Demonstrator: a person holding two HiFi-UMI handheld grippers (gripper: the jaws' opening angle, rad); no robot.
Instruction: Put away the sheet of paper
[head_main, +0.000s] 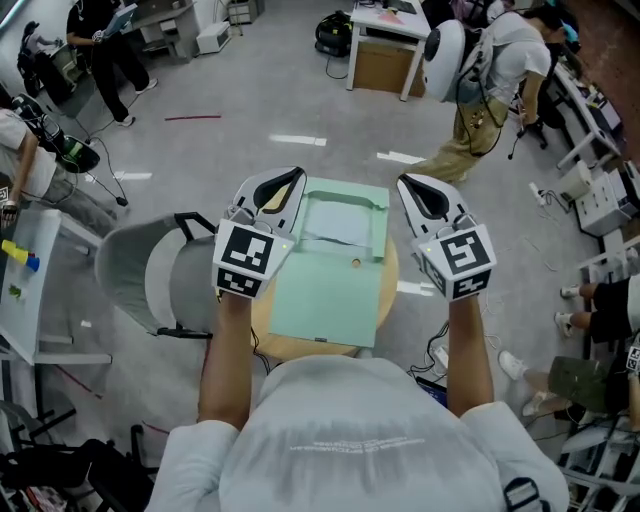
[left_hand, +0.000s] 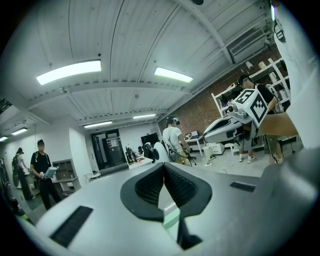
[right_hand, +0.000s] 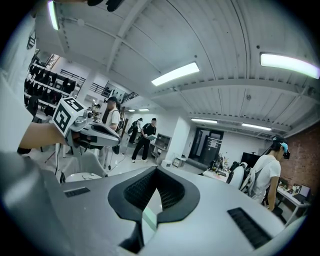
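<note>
Pale green and thin, the folder (head_main: 325, 290) lies on the round wooden table (head_main: 300, 348). Its flap (head_main: 345, 198) is open and reaches past the table's far edge. It is the only container in play.

**Contents.** A paler panel at the folder mouth, just below the flap, is judged to be the sheet of paper (head_main: 340, 228), most of it already inside. How far it is seated cannot be told. A small snap stud (head_main: 355, 264) sits on the folder face below the mouth.

**Gripper state.**
- Left gripper (head_main: 290, 180): at the flap's left corner, jaws together. In its own view (left_hand: 163, 167) a pale green strip (left_hand: 171, 218) shows in the gap behind the tips.
- Right gripper (head_main: 412, 186): at the flap's right corner, jaws together. Its own view (right_hand: 156, 172) shows a similar pale strip (right_hand: 149, 218).

Both are judged to be pinched on the folder's edge, not empty.

**Handling.**
- The sheet is probably very light and limp, and it would crease if it were pushed from one end.
- The folder looks smooth and flexible, likely slippery on the pads, and it will sag where unsupported.
- Take hold at edges or corners only, with both sides level.
- Do not pinch the sheet together with the flap.
- Press the flap near the stud to close it.
</note>
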